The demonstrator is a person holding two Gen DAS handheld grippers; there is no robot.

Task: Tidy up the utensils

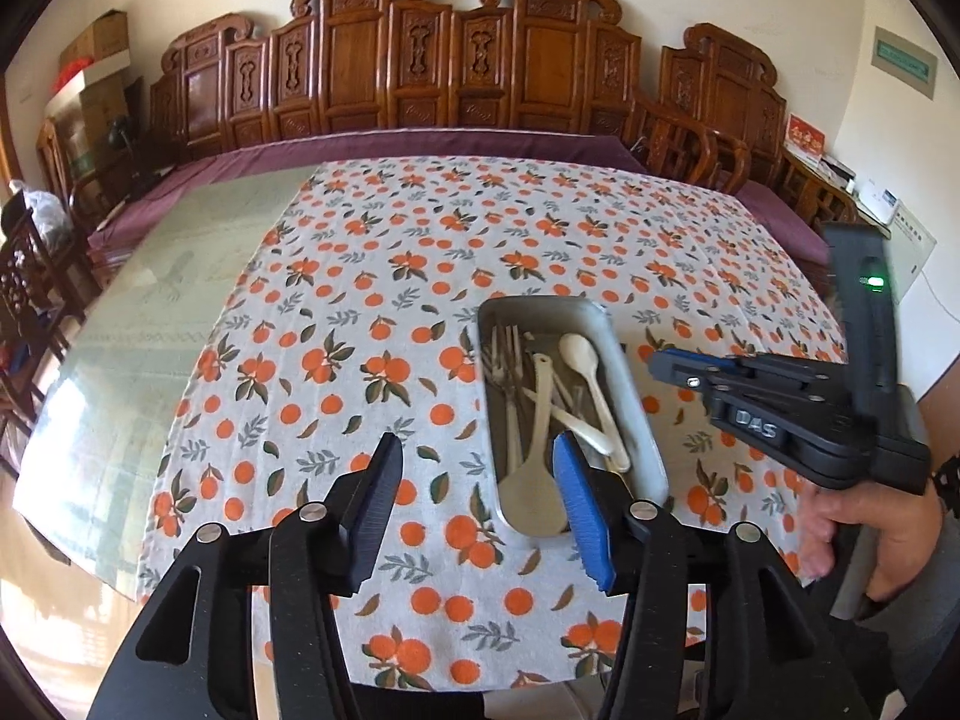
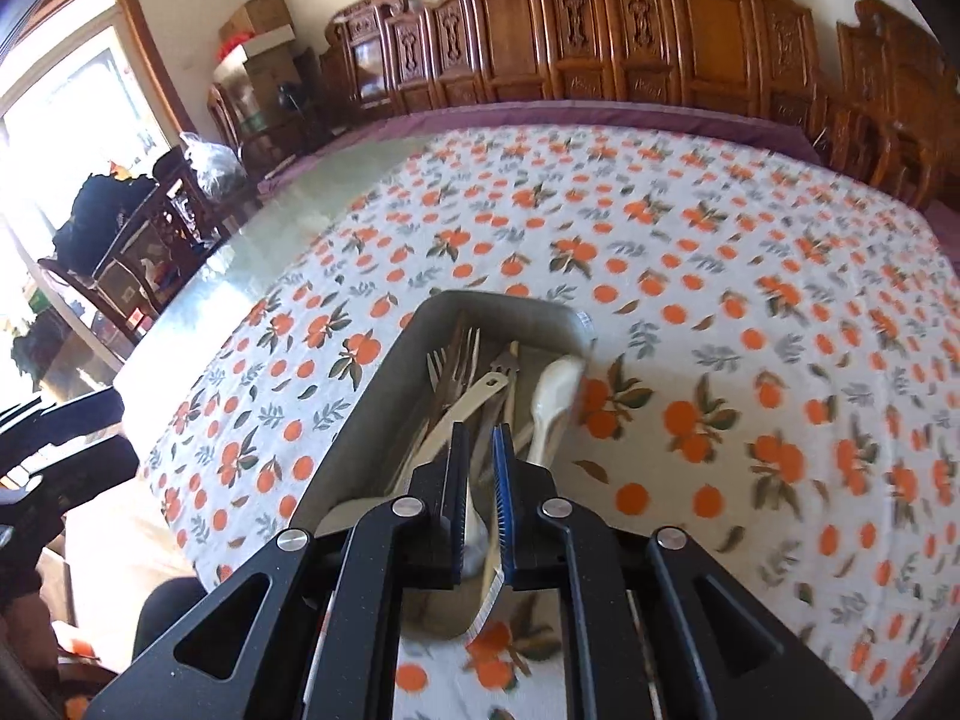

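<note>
Metal tray [image 1: 636, 408] near cloth's front edge, bare tablecloth [image 1: 372, 276] beyond

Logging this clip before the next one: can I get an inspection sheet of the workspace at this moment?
Surface: table with glass top, orange-print cloth over most of it.
Job's things: metal tray holding forks, white spoons and a rice paddle.
Clutter: nothing seen on the cloth.
Grippers: left gripper open, empty; right gripper nearly shut above the tray, nothing visibly gripped.
Cables: nothing seen.
Surroundings: carved wooden chairs, cardboard boxes, window.
</note>
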